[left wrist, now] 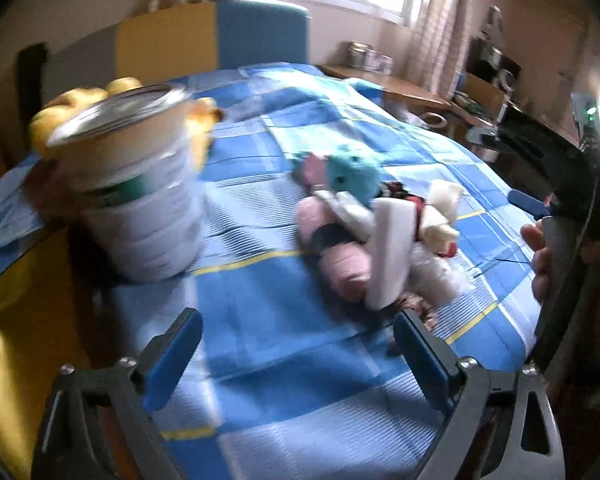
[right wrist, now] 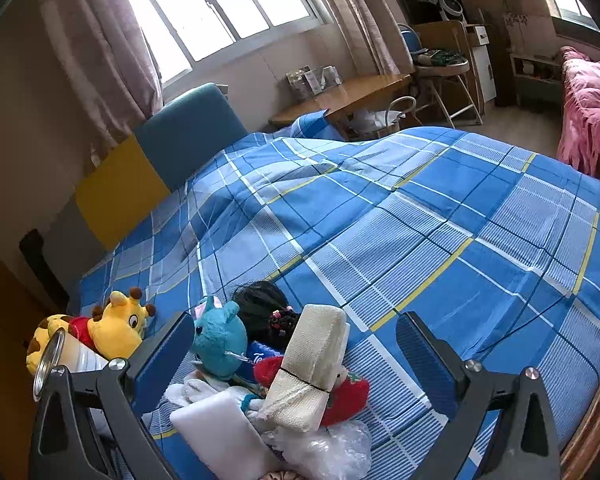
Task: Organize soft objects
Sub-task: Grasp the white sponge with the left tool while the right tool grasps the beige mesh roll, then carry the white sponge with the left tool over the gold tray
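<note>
- Presently, step in hand: gathering soft toys from the bed [right wrist: 440,216] into a tin; judged early, most items not yet collected.
- Left tool [left wrist: 296,344]: jaws apart, nothing between them, over bare blue checked cover.
- Right tool [right wrist: 296,352]: jaws apart, poised above the pile, clamped on nothing.
- Tin [left wrist: 140,184]: open, on the bed to the left, yellow giraffe [right wrist: 120,328] just behind it.
- Pile: teal plush [right wrist: 220,340], cream padded roll [right wrist: 312,364], white foam block [right wrist: 220,432], red plush [right wrist: 348,396], clear plastic bag [right wrist: 324,448], heaped and touching.
- Next move, as judged: lower one tool onto a single toy, close, carry to the tin.
- Left view only: pink plush [left wrist: 340,256], and the person's hand [left wrist: 540,256] on the right tool's handle.
- Right view only: dark hairpiece [right wrist: 260,300], sharper detail of the pile.
</note>
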{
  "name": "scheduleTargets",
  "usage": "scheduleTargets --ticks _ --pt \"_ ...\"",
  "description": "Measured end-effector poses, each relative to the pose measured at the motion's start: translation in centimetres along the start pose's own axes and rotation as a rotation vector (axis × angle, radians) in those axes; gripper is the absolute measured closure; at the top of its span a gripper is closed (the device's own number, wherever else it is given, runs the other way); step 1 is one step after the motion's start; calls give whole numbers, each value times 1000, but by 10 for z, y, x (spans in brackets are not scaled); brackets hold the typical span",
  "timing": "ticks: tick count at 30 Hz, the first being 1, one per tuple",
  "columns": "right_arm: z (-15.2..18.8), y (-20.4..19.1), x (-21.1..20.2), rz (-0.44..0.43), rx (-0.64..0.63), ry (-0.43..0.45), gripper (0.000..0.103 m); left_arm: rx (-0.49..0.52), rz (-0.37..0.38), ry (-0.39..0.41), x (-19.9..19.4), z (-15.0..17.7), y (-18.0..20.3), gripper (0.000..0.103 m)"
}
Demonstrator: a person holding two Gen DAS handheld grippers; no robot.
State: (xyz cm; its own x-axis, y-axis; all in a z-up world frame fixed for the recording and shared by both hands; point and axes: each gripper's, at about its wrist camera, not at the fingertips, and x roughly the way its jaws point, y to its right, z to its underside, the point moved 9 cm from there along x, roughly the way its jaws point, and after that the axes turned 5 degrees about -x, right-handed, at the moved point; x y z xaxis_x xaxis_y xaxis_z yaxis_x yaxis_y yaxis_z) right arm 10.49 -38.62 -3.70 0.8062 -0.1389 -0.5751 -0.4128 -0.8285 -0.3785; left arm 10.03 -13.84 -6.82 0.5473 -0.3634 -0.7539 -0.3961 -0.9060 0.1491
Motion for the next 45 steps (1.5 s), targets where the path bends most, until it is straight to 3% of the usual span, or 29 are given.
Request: scheduleTargets --ticks 6,8,10,14,15,16,18,20,24,29,35,42,45 --pt "0 3 0 -10 20 -3 0 119 91 -4 30 -23 43 15" --pt "1 6 2 -11 35 -11 0 138 104 -4 43 -32 52 17" --pt "2 8 4 -17 48 -19 0 146 122 -26 56 -37 58 31" --pt "3 8 6 -22 50 -27 0 134 151 -82 86 -42 69 33" --pt "3 8 6 -22 48 -28 0 133 154 -88 90 -42 71 42" --pt "4 7 7 -20 45 -31 0 133 152 -96 95 -42 73 65" --pt "4 8 7 -16 45 -35 0 114 190 -113 98 -39 77 73" --pt "4 10 8 -8 49 -34 0 103 208 -80 87 -40 74 79" --pt "3 20 8 13 81 -28 0 37 246 -25 49 -37 55 80" --pt "14 28 20 1 130 -105 7 -5 219 -11 16 -17 20 80" --pt "34 16 39 -19 91 -224 19 -10 120 -46 -1 28 -17 80" --pt "51 10 55 16 38 -319 19 -23 123 -28 -8 51 -23 80" --pt "60 10 63 35 17 -367 34 -19 120 -17 -7 46 -21 80"
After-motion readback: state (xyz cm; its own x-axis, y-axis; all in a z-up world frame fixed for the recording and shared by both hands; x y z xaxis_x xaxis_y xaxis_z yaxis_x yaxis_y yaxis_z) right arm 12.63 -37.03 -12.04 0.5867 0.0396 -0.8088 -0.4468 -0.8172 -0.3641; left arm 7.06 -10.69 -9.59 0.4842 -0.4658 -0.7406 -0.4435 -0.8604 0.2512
